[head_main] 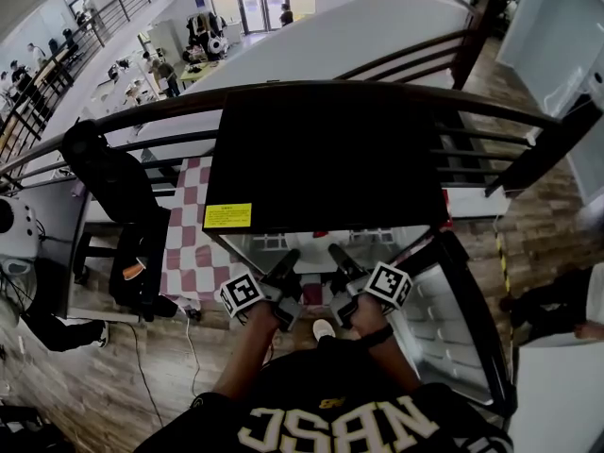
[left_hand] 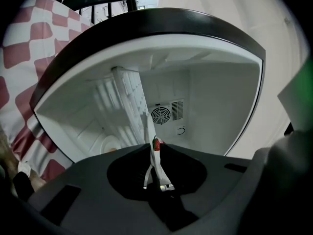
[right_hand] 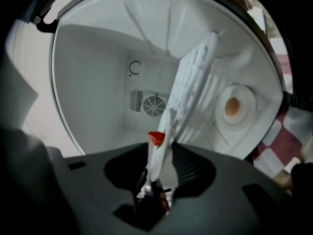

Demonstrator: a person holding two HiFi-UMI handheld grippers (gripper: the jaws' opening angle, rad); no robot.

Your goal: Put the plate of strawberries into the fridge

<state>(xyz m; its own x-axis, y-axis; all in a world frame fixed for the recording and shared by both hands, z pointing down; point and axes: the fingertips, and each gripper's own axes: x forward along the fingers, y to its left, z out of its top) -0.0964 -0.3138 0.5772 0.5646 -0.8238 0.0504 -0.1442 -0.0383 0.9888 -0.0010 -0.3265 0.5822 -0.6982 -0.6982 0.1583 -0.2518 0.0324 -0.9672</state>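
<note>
Both of my grippers are at the mouth of the small black fridge [head_main: 321,159]. Its open door [head_main: 458,319] is swung out to my right. The left gripper [head_main: 289,255] and right gripper [head_main: 334,251] sit side by side, close together, pointing in.

The white plate [left_hand: 154,166] shows edge-on in both gripper views, with its near rim standing between each pair of jaws. A red strawberry [left_hand: 155,143] sits on it just past the jaw tips.

Jaws: both pairs are slightly spread around the rim. As far as I can judge, the pads are just clear of it rather than pinching.

Key relation: the plate lies straight ahead of both pairs of jaws. Its flat plane runs away from me toward the back wall, in line with the white wire shelf [left_hand: 128,102]. It seems to rest at that shelf's front edge, but I cannot see the contact itself. Neither gripper is nearer, since both are at the same near rim.

Room: the shelf beyond the plate looks bare as far as the round fan grille [left_hand: 161,115]. The white side walls stand well apart on both sides.

Judgement: the next move is to draw both grippers straight back along the plate's plane. They must stay level, or a jaw could catch the rim and drag the plate off the front edge.
</note>
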